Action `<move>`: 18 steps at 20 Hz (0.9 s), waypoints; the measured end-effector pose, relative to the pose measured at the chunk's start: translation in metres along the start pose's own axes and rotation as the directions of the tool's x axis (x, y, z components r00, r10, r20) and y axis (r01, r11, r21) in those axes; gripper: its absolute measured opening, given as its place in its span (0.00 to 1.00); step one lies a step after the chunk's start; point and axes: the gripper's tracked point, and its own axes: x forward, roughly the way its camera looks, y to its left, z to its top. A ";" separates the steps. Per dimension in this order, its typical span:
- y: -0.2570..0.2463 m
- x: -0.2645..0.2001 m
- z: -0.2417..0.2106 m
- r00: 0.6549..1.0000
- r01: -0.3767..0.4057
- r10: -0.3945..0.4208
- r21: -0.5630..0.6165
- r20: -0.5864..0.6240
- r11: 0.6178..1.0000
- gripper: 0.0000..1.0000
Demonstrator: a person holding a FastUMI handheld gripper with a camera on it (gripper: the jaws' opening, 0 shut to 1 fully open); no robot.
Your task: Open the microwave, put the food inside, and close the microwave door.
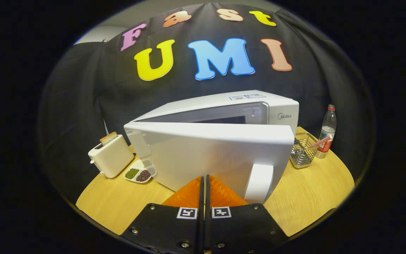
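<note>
A white microwave [224, 106] stands on the round wooden table [312, 201]. Its door [203, 151] hangs partly ajar, hinged at the left, with a gap along the top that shows the dark cavity. The door's white handle [259, 183] runs upright near its right edge. My gripper [204, 178] is shut with nothing between its fingers, and the fingertips rest against the door's outer face, just left of the handle. The inside of the microwave is mostly hidden by the door.
A white toaster [111, 157] with a slice of bread stands left of the microwave. A small divided dish [139, 173] of green and dark beans lies beside it. Right of the microwave are a wire basket [303, 151] and a plastic bottle [327, 132].
</note>
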 end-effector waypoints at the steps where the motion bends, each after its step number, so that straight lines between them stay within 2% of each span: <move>1: -0.004 0.005 0.003 1.000 0.012 -0.012 0.004 0.003 1.000 0.01; 5: -0.017 0.025 0.015 0.999 0.044 -0.044 0.049 0.012 0.998 0.01; 18: -0.031 0.065 0.037 0.990 0.134 -0.137 0.061 0.042 0.989 0.02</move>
